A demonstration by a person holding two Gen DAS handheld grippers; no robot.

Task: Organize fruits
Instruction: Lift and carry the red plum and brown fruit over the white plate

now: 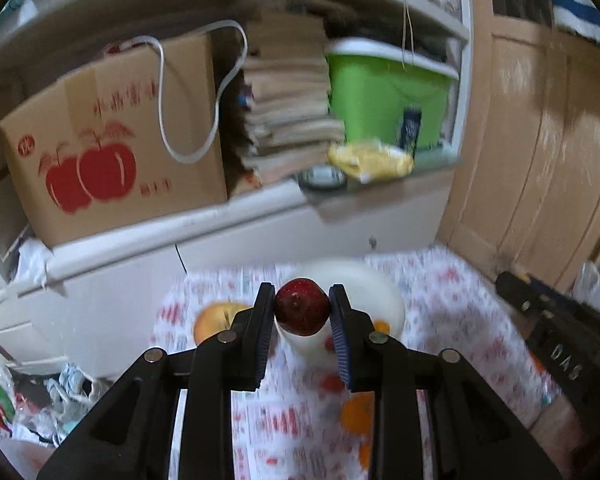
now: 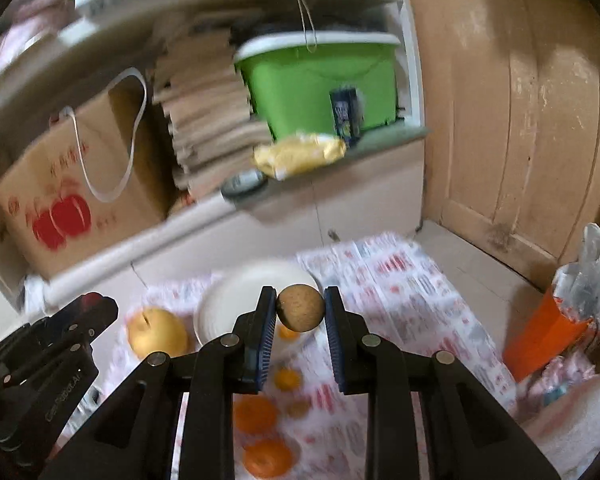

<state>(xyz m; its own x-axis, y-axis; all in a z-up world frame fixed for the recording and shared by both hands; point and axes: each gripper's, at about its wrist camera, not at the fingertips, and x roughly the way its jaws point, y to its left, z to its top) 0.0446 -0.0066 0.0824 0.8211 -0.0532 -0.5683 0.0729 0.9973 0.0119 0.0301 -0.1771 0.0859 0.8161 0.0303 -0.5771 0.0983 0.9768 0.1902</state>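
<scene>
A: L gripper (image 1: pixel 302 306), what's it doing?

B: Clamping a dark red apple (image 1: pixel 302 306) betw. both pads, off the surface; R gripper (image 2: pixel 300 307) is pinching a small round brown fruit (image 2: pixel 301 307) the same way, also in the air.

A: And under them?

B: A red-printed cloth (image 2: pixel 400 292) is covering the surface; a white plate (image 2: pixel 224 308) is sitting toward its far edge, just behind both held fruits; a yellow pear-like fruit (image 2: pixel 157 333) is lying beside the plate on its left; oranges (image 2: pixel 256 414) are lying nearer the cloth's near edge w/ a small brown fruit (image 2: pixel 298 408) among them; too blurred to count.

A: Background?

B: Shelf unit (image 1: pixel 228 208) is standing past the far edge, carrying an apple-print carton (image 1: pixel 112 140), a paper stack (image 1: pixel 292 112), a green tub (image 1: pixel 384 100); a wooden door (image 2: pixel 516 120) is showing at right; an orange bag (image 2: pixel 540 332) is sitting off the cloth's right edge.
</scene>
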